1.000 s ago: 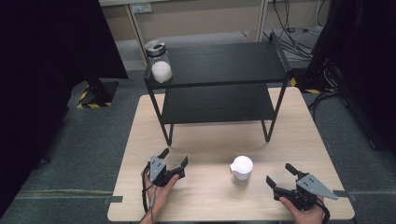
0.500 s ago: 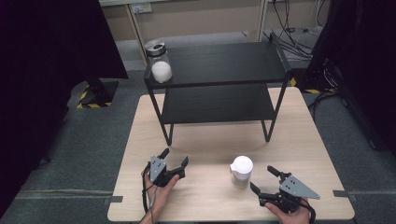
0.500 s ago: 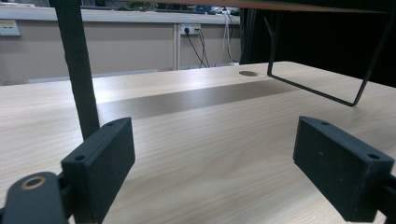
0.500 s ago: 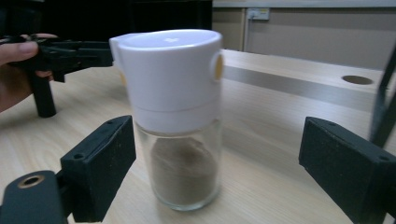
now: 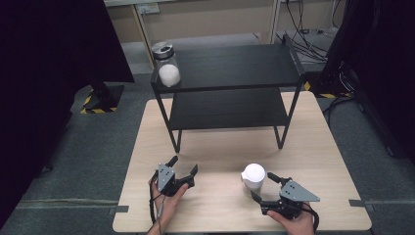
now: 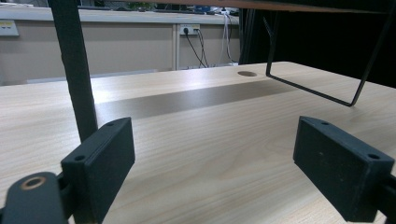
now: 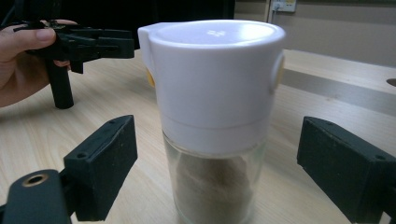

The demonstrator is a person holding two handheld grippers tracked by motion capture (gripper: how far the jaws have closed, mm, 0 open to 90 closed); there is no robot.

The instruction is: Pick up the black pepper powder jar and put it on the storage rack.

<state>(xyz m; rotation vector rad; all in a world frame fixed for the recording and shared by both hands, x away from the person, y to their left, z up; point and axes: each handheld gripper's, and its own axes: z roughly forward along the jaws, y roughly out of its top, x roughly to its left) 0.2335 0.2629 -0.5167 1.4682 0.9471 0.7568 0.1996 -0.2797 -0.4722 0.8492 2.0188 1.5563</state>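
A small glass jar with a white lid stands upright on the wooden table, near its front edge. My right gripper reaches in from the right, and the jar sits between its fingers without either pad touching it. Its jaws have just been closing a little and are still open. Left of the jar, my left gripper rests open on the table with nothing between its pads. It faces a leg of the black shelf rack. The left gripper and its hand also appear in the right gripper view.
A black two-level shelf rack stands on the far half of the table. On its top left corner is a glass jar with a grey lid holding something white. Grey floor surrounds the table.
My right gripper has moved left across the table's front until its jaws flank the white-lidded jar. The left gripper has stayed where it was.
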